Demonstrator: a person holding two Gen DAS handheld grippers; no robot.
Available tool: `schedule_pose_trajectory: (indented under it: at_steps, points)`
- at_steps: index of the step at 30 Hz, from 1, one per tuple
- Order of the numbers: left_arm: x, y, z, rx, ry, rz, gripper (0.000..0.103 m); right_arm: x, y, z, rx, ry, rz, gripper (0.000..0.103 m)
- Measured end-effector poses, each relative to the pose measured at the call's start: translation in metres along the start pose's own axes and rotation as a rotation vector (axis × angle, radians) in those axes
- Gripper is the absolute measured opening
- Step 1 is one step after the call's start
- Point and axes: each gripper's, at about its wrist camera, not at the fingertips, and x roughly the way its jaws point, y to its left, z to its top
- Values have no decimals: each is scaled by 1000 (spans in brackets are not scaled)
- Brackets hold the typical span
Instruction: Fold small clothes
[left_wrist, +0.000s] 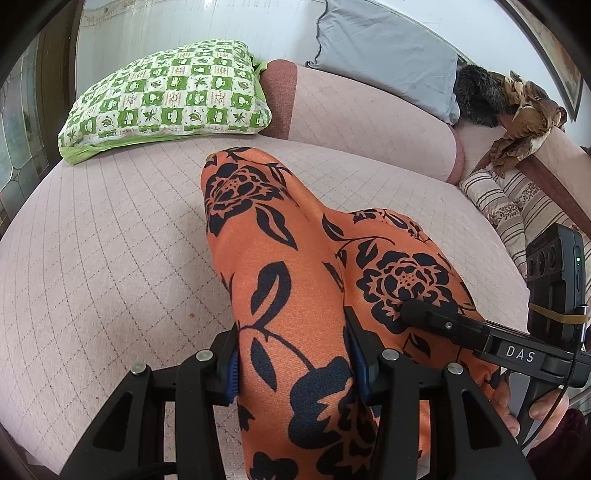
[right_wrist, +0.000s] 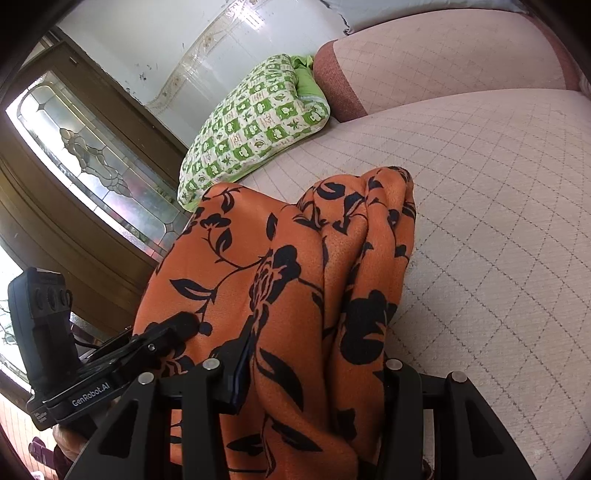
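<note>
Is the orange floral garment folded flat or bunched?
Bunched: orange floral garment hangs in loose vertical folds, gripped by both hand-held grippers.

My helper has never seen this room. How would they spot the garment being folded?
Start at the pale pink quilted sofa seat. In front of the green-and-white checked cushion lies the orange garment, clamped by the left gripper and right gripper. Only it has black flowers on orange.
</note>
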Motion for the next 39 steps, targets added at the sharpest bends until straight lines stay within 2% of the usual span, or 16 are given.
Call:
schedule_pose_trajectory:
  at_steps: [8,9,16,39]
  points:
    - [4,-1,4,-8,25,10,48,7,1,2,2,31,-19,48]
    - [4,-1,5,-23,64,22,48,8,1,3,2,34,-22,48]
    - [7,0,8,-35,90,25,48,13,2,6,3,55,-35,48]
    - [15,0,11,-49,112,42,49,20,3,7,9,75,-53,48]
